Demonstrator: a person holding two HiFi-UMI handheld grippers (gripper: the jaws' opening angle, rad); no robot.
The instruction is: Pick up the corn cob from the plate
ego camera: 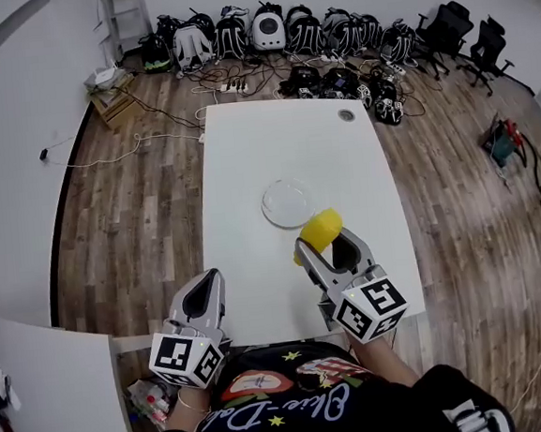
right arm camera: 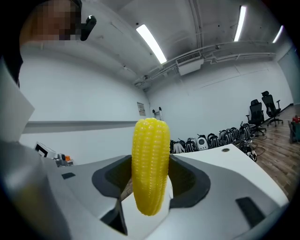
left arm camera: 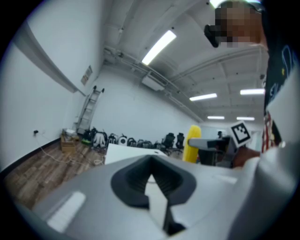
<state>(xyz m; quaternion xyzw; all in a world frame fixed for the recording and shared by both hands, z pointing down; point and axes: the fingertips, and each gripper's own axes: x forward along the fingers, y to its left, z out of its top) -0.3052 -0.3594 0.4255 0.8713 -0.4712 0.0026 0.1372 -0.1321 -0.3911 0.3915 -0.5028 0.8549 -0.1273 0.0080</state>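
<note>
A yellow corn cob [ego camera: 321,229] stands upright between the jaws of my right gripper [ego camera: 325,240], which is shut on it and holds it in the air above the near part of the white table [ego camera: 292,143]. In the right gripper view the corn cob [right arm camera: 151,166] fills the gap between both dark pads. A clear round plate [ego camera: 267,201] lies bare on the table just beyond the cob. My left gripper [ego camera: 210,280] hovers at the table's front left edge, its fingers drawn together on nothing. From the left gripper view the corn cob [left arm camera: 192,143] shows off to the right.
A small round fitting [ego camera: 347,114] sits near the table's far right corner. Backpacks [ego camera: 268,30] line the far wall, office chairs [ego camera: 466,33] stand at the back right, and cables [ego camera: 142,142] trail over the wooden floor. A white panel [ego camera: 50,389] stands at the lower left.
</note>
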